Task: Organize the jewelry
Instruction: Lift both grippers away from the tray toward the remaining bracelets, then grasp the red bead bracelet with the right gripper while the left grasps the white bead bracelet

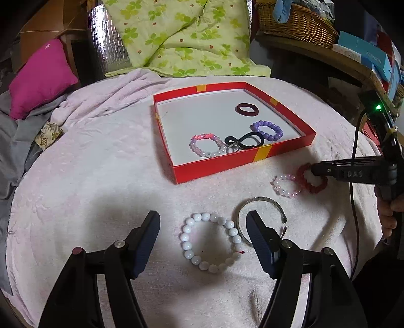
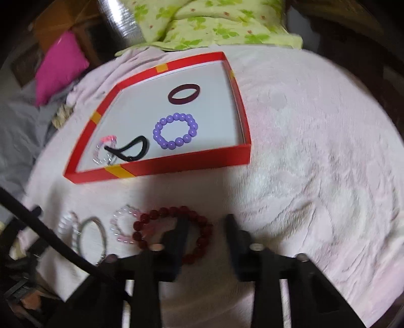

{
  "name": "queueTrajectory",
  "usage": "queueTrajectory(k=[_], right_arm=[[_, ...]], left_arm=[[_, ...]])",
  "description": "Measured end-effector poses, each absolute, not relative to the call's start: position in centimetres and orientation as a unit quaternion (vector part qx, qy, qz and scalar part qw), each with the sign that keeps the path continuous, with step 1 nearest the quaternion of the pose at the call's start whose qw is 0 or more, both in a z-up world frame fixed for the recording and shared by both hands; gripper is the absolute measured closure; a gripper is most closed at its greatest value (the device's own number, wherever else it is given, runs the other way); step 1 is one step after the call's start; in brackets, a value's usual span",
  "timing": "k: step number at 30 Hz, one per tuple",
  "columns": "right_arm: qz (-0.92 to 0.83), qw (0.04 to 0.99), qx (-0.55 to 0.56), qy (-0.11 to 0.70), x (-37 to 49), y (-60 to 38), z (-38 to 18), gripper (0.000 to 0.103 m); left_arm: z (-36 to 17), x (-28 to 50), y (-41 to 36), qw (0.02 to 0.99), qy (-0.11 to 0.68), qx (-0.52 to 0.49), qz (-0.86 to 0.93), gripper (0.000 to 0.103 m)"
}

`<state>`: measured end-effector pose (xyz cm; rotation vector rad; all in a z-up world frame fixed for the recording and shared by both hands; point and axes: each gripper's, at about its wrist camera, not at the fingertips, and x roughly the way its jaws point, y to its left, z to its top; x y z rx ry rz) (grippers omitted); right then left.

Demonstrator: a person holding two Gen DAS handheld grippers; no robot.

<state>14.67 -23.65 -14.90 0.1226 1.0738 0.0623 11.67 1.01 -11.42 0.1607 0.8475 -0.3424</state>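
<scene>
A white bead bracelet (image 1: 211, 242) lies on the pale pink blanket between the fingers of my open left gripper (image 1: 203, 215), untouched. A silver bangle (image 1: 262, 201) lies partly behind the right finger. Farther right lie a pink bead bracelet (image 1: 286, 187) and a red bead bracelet (image 2: 174, 210). My right gripper (image 2: 207, 228) stands over the red one, one finger inside its ring and one outside. The strand runs between the pads with a gap still showing. The red box lid (image 1: 222, 167) holds a maroon ring (image 1: 246, 109), a purple bead bracelet (image 1: 267, 130), a black hair tie (image 1: 243, 142) and a pink-white bracelet (image 1: 207, 146).
A small silver ring (image 1: 233, 149) lies by the hair tie in the lid. A magenta cushion (image 1: 40, 78) and grey cloth lie at the left, a green floral quilt (image 1: 186, 37) behind. A wicker basket (image 1: 295, 22) sits on a shelf at the right. A black cable (image 1: 354, 141) trails from the right gripper.
</scene>
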Motion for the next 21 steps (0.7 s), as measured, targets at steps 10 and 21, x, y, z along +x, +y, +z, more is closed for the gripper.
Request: queueTrajectory(k=[10,21], right_arm=[[-0.027,0.867,0.052,0.494,14.7,-25.4,-14.4,0.093],[-0.027,0.857,0.077,0.509,15.2,-26.1,-14.8,0.093]], left_arm=[[-12.3,11.4,-0.4,0.878,0.426,0.106,-0.19,0.031],[-12.3,11.3,-0.5,0.87,0.429,0.11,-0.216,0.03]])
